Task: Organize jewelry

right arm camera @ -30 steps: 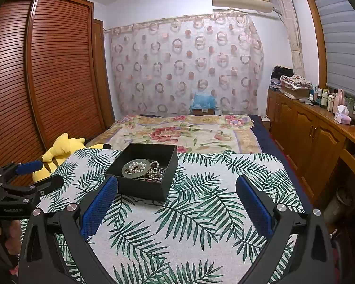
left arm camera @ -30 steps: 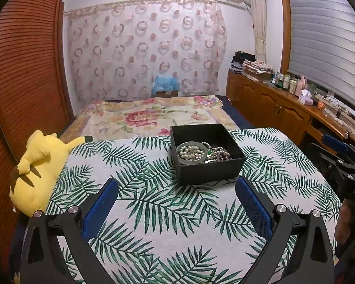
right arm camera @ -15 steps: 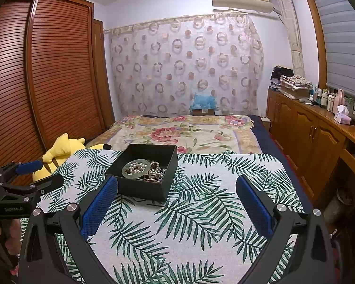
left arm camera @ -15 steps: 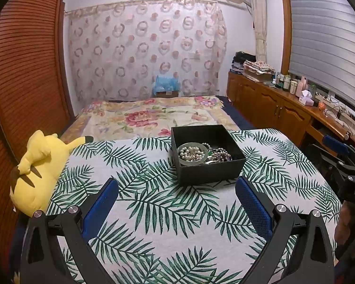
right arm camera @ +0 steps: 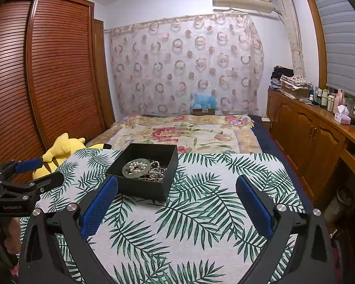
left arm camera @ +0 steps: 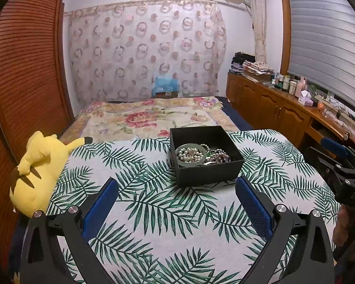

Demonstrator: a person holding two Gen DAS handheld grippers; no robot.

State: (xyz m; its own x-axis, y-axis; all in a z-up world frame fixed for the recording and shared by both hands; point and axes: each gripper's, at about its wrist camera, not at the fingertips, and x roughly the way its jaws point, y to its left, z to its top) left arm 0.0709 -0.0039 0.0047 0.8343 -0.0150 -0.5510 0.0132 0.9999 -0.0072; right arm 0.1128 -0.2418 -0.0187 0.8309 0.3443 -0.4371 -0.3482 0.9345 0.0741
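A black open box [left arm camera: 209, 175] stands on the palm-leaf cloth and also shows in the right wrist view [right arm camera: 142, 188]. Inside lie a pale green bangle [left arm camera: 191, 164] with a pearl string [left arm camera: 189, 153] in it, and dark bead strands [left arm camera: 219, 157]. In the right wrist view the bangle [right arm camera: 136, 166] and beads [right arm camera: 157, 170] show too. My left gripper [left arm camera: 177, 200] is open and empty, just short of the box. My right gripper [right arm camera: 177, 200] is open and empty, to the box's right and nearer me.
A yellow plush toy [left arm camera: 39, 165] lies at the cloth's left edge. A floral bedspread [left arm camera: 151, 118] stretches behind the box. A wooden cabinet run [left arm camera: 284, 116] with bottles lines the right side. A slatted wardrobe [right arm camera: 35, 82] stands at left.
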